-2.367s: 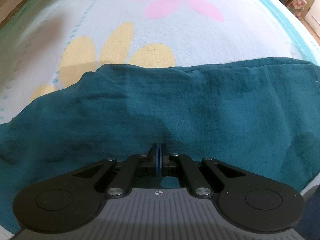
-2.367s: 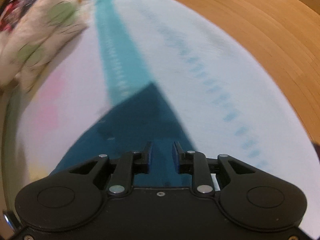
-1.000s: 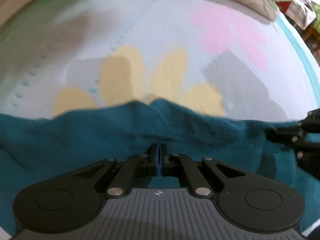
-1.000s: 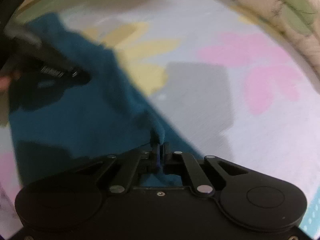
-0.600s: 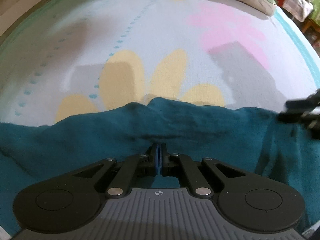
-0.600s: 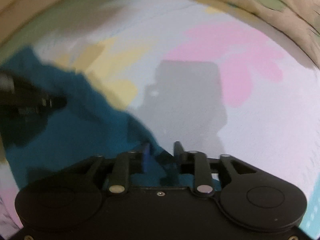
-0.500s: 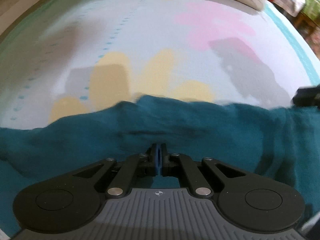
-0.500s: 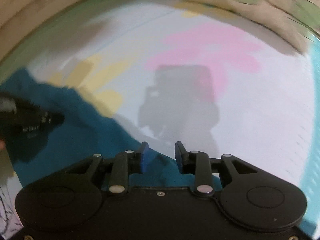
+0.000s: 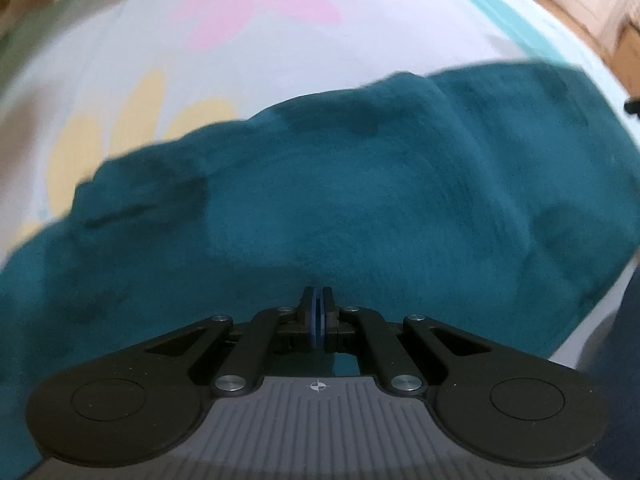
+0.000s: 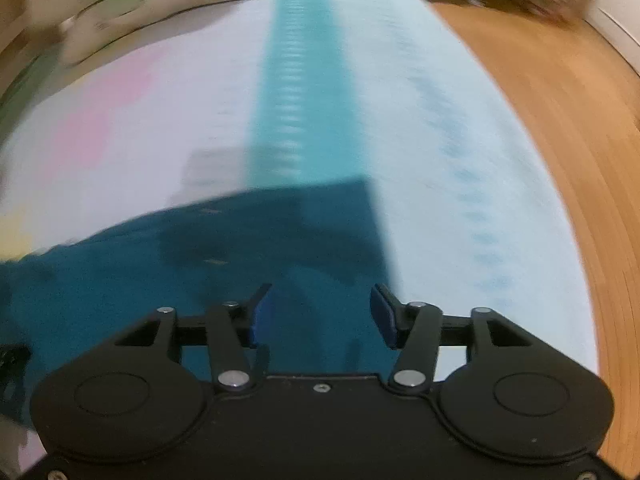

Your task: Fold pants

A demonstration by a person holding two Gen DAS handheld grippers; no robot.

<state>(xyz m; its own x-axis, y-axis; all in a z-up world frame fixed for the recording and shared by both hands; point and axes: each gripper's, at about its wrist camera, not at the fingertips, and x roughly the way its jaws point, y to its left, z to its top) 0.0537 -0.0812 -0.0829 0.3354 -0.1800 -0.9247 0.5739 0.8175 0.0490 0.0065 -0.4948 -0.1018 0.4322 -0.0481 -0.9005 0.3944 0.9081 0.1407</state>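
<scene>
The teal pants (image 9: 360, 200) lie spread across the flowered bed sheet (image 9: 240, 60). In the left wrist view the cloth runs right up to my left gripper (image 9: 318, 304). Its blue pads are pressed together and it looks shut on a fold of the pants. In the right wrist view, which is blurred by motion, one squared end of the pants (image 10: 240, 248) lies flat under my right gripper (image 10: 320, 288). Its jaws are opening, and the blue pads (image 10: 256, 320) stand apart above the cloth with nothing pinched between them.
A teal stripe (image 10: 296, 100) runs along the sheet near the bed's edge. A wooden floor (image 10: 560, 160) lies beyond it on the right. A pillow (image 10: 100, 20) sits at the far left. A person's dark blue clothing (image 9: 624, 360) fills the right edge.
My right gripper let go of the pants' edge and its jaws spread. It swung away toward the striped side of the bed. My left gripper stayed shut and shifted sideways while rolling.
</scene>
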